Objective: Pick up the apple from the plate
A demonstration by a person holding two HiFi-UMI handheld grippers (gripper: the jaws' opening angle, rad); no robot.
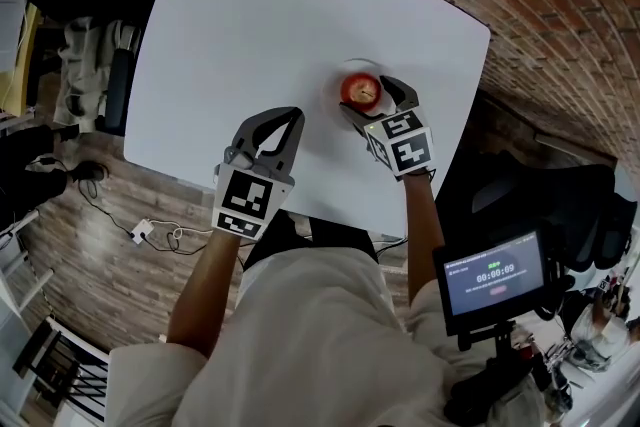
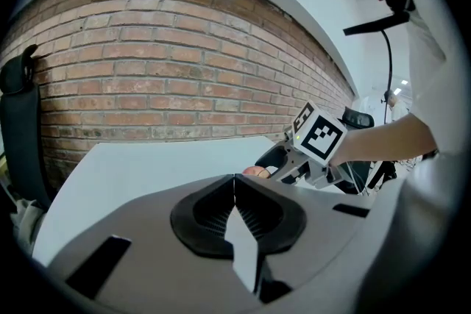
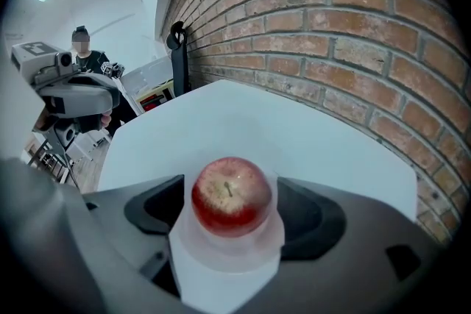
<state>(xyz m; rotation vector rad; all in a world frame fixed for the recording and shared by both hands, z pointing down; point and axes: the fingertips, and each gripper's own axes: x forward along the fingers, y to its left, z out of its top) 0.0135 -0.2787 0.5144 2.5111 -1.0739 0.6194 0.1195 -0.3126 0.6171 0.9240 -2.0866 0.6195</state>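
My right gripper (image 1: 377,103) is spread wide, one jaw on each side of the apple (image 3: 231,195), with a gap at each pad, so nothing is gripped yet. The apple sits stem-up on the white plate (image 3: 221,257), right of centre in the head view, near the table's (image 1: 280,25) right edge. To do this well, I would ease forward until the pads sit level with the apple's widest part, then close slowly and evenly and lift straight up. It is round and glossy, so an off-centre squeeze could roll it away. The plate is pale against the white table, and I cannot quite tell whether the jaws clear its rim; if they catch it, the plate may come along.

My left gripper (image 2: 235,184) is clenched on nothing, hanging over bare table at lower centre of the head view, well apart from the apple. A monitor (image 1: 495,280) stands at lower right, off the table. Nothing blocks the lift.
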